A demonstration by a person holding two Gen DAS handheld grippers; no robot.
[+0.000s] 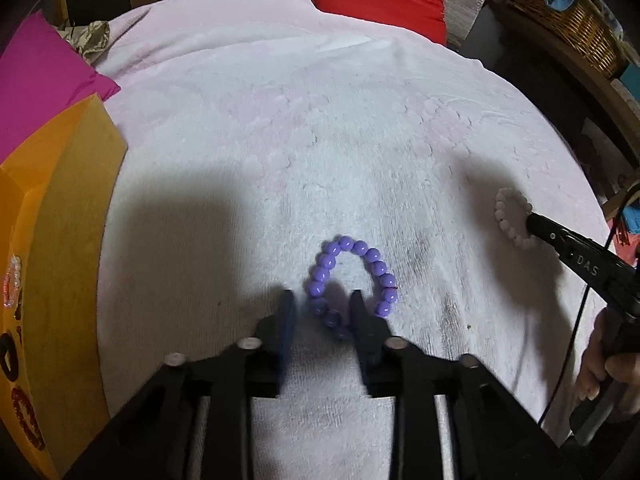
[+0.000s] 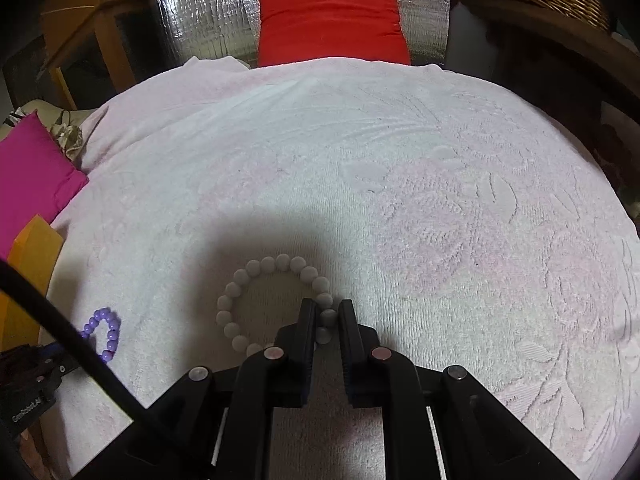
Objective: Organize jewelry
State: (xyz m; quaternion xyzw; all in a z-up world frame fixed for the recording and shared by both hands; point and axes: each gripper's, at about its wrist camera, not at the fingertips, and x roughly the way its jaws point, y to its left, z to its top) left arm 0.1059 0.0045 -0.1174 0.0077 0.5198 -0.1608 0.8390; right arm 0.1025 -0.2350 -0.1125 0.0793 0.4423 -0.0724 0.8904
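A purple bead bracelet [image 1: 352, 280] lies on the pale pink towel [image 1: 280, 140]. My left gripper [image 1: 323, 306] stands open over it. The loop's left strand sits between the two fingers, and the pads do not press on it. The right finger [image 1: 362, 320] covers part of the loop. A white bead bracelet [image 2: 248, 300] is at the right, and my right gripper [image 2: 326, 310] is shut on its right side, with beads pinched between the pads. In the left wrist view the white bracelet [image 1: 506, 216] shows at the right gripper's tip [image 1: 532, 224]. The purple bracelet [image 2: 102, 330] also appears at the right wrist view's lower left.
A yellow box [image 1: 68, 220] stands at the towel's left edge and holds several bracelets [image 1: 10, 284]. Around the towel are a magenta cushion [image 1: 44, 72], a red cushion [image 2: 332, 16] and a wicker basket [image 1: 560, 12]. A person's hand [image 1: 600, 364] grips the right tool, and a black cable [image 2: 80, 344] crosses in front.
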